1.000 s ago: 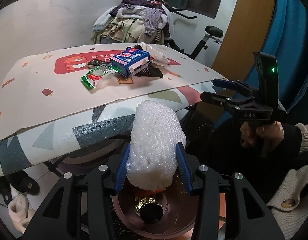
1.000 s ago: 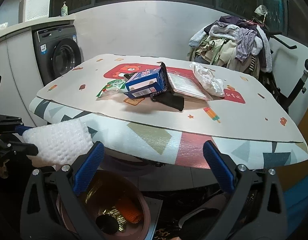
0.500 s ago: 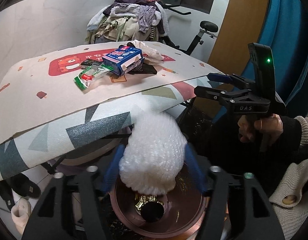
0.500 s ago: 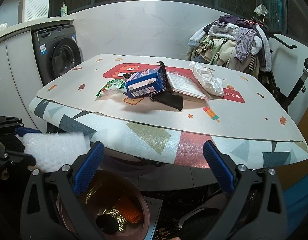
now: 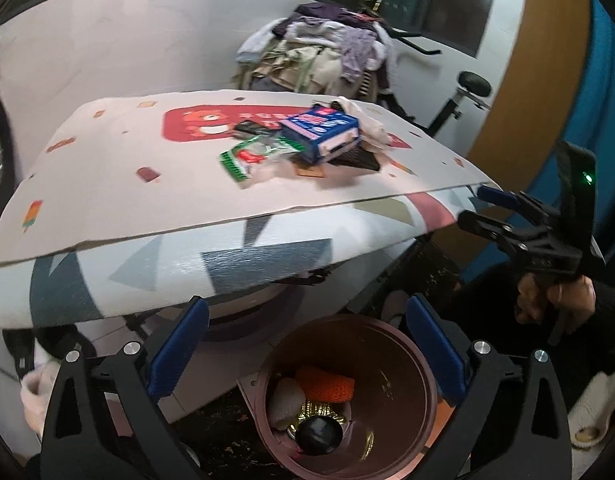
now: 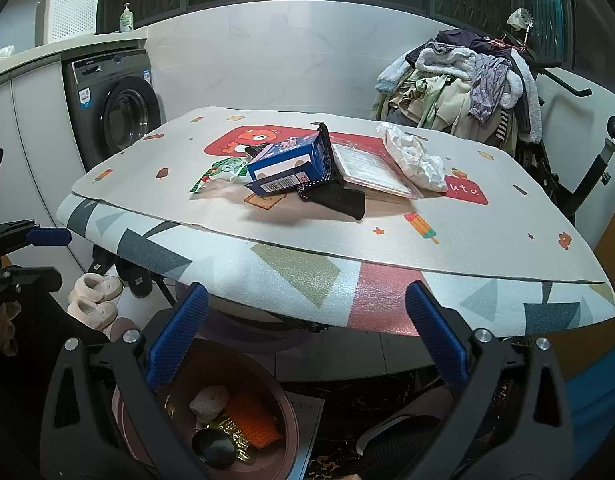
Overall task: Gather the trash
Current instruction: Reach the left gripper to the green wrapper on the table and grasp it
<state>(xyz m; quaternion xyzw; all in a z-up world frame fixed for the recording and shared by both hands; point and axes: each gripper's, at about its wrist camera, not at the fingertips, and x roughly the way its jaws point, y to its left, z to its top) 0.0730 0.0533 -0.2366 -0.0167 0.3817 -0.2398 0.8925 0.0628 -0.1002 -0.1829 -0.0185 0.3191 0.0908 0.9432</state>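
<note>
My left gripper (image 5: 307, 344) is open and empty, just above the brown trash bin (image 5: 403, 344) on the floor. The white foam net (image 5: 285, 402) lies inside the bin beside an orange net (image 5: 325, 383); it also shows in the right wrist view (image 6: 209, 402). My right gripper (image 6: 305, 340) is open and empty, held below the table's front edge; it shows in the left wrist view (image 5: 483, 210). On the table (image 6: 387, 240) lie a blue box (image 6: 287, 166), a green wrapper (image 6: 217, 174), a black pouch (image 6: 339, 200), a clear packet (image 6: 371, 172) and a crumpled white bag (image 6: 413, 158).
A washing machine (image 6: 115, 116) stands at the left. A pile of clothes (image 6: 463, 80) sits on an exercise bike behind the table. Slippers (image 6: 93, 294) lie on the floor under the table's left end.
My left gripper opened and let go of the white foam net, which dropped into the bin. The left view swung to the right. The right gripper hardly moved.
</note>
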